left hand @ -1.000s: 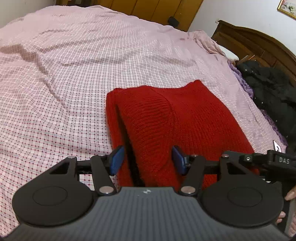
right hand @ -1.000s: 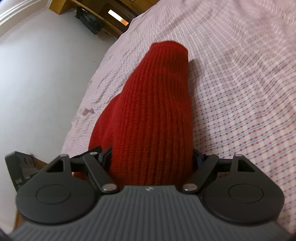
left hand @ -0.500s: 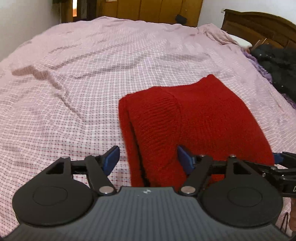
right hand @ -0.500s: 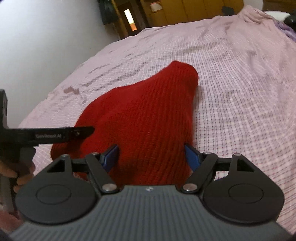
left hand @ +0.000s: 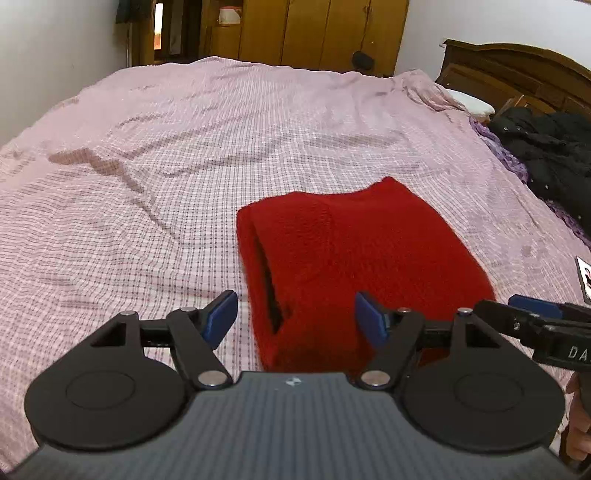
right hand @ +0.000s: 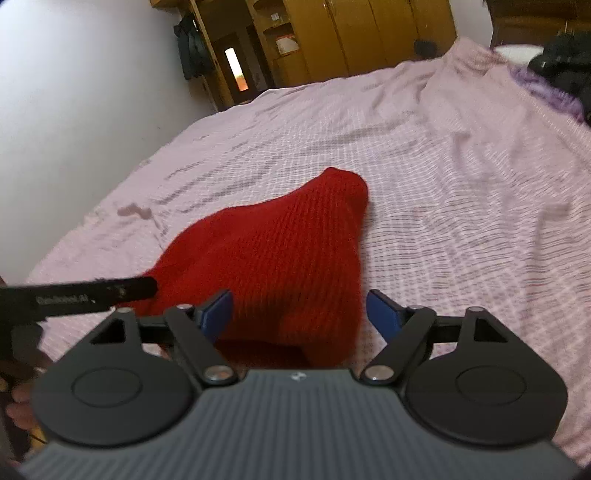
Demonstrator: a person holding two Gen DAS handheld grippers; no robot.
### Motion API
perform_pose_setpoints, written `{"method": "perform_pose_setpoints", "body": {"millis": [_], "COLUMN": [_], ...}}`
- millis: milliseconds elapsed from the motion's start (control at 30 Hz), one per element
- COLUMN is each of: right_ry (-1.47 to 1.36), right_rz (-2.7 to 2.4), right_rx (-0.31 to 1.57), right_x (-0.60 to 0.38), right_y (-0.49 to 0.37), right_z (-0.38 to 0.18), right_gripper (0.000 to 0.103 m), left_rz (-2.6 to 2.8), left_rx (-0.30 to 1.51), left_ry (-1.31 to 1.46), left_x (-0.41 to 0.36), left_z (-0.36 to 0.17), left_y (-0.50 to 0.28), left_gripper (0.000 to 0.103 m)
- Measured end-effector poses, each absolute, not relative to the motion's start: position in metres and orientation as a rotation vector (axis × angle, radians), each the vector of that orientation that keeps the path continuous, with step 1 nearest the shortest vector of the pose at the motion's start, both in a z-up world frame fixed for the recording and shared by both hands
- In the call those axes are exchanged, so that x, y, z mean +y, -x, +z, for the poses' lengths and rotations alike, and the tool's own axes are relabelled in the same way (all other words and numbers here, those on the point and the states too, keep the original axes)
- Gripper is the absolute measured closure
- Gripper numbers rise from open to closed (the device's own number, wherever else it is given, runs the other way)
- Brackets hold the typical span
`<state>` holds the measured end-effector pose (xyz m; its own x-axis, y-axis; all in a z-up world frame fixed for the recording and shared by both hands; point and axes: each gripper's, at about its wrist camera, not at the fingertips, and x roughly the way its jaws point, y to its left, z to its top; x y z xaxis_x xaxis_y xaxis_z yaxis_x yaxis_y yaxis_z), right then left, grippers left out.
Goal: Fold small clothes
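Blue-padded fingers (left hand: 221, 315) of our left gripper (left hand: 295, 317) stand spread wide, nothing between them but air; a second ago they were closed in on the near edge of the red knit sweater (left hand: 354, 258), and half a second ago they were already parting. We have drawn back and lifted a little: the garment's near hem now sits lower in the left wrist view, apart from both pads.

Our right gripper (right hand: 301, 314) shows the same change. Its fingers (right hand: 384, 314) were buried in the knit a second ago; now they are spread, pads clear, the sweater's near corner lying between and just beyond them without contact, as far as the somewhat blurred right wrist view lets us judge.

Beyond the fingers, the sweater rests on the pink checked bedsheet (left hand: 147, 184), doubled over, with an open fold mouth along its left edge and a rounded far corner (right hand: 343, 184) toward the wardrobe (left hand: 314, 33). Farther right, a black coat (left hand: 546, 151) lies against the wooden headboard (left hand: 517, 70).

We judge both grips released together, so this fold is laid down. The bundle looks compact but puffy; the loose left edge may want pressing flat or one more fold.
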<state>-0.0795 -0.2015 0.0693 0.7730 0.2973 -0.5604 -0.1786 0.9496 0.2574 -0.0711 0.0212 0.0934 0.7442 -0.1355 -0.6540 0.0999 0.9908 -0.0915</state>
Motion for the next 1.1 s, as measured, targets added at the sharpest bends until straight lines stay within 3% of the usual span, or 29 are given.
{"method": "perform_pose_setpoints", "body": {"millis": [267,567,700,867,1100], "right_ry": [-0.14,-0.035,-0.024,-0.05,-0.042], "right_rz": [0.237,0.169,0.153,0.173,0.181], "right_rx": [0.701,0.786,0.829,0.833,0.838], "right_x": [-0.199,-0.185,-0.182,-0.182,-0.176], "right_y": [0.101,0.086,0.076,0.071,0.069], "right_z": [0.054,0.019,0.003,-0.004,-0.009], "right_gripper": [0.02,0.02,0.02,0.005,0.0], "left_rz": [-0.126,-0.049,-0.02,-0.011,-0.015], "left_rx": [0.798,0.841,0.846,0.852,0.856], "left_ry": [-0.003,-0.073,-0.06,-0.053,-0.058], "left_x": [0.012,-0.012,-0.015,-0.014,-0.012], "left_z": [0.066,0.017,0.008,0.005,0.004], "left_y": [0.101,0.083,0.074,0.069,0.062], "left_gripper": [0.026,0.026,0.021,0.015,0.011]}}
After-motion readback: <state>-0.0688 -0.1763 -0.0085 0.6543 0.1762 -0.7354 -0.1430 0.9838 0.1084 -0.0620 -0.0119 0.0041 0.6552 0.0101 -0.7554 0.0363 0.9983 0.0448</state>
